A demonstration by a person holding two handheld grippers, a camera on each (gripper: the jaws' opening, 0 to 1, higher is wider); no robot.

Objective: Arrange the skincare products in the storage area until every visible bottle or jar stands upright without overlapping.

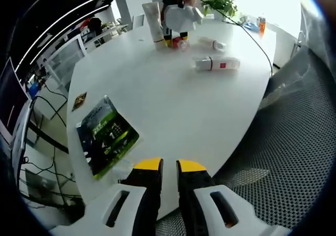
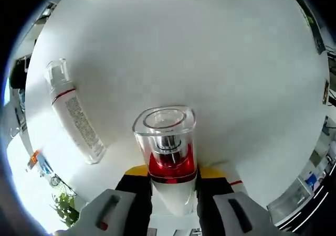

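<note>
Right gripper view: the right gripper (image 2: 172, 181) is seen with its yellow-tipped jaws pinching a pump bottle (image 2: 167, 157) that has a clear square cap, a red collar and a white body. The bottle is held between the jaws above the white desk (image 2: 210, 52). A white tube with a clear cap and a red band (image 2: 73, 110) is seen lying on its side on the desk, to the left of the held bottle and apart from it.

Left gripper view: the left gripper (image 1: 169, 168) is shown with its jaws nearly pressed together, only a narrow gap being left, and nothing is held between them. It hangs over the near edge of the desk (image 1: 173, 105). A green and black packet (image 1: 106, 133) is seen flat on the desk just beyond the jaws, to the left, and a small dark card (image 1: 79, 100) lies farther left. At the far end of the desk the right gripper (image 1: 178, 36) is seen, held by a hand, beside an upright white tube (image 1: 154, 22). Two white containers are laid on their sides nearby: a smaller one (image 1: 212, 43) and a longer bottle with a red label (image 1: 216, 64). A potted plant (image 1: 219, 4) stands behind them. A mesh chair (image 1: 294, 136) is seen on the right.
</note>
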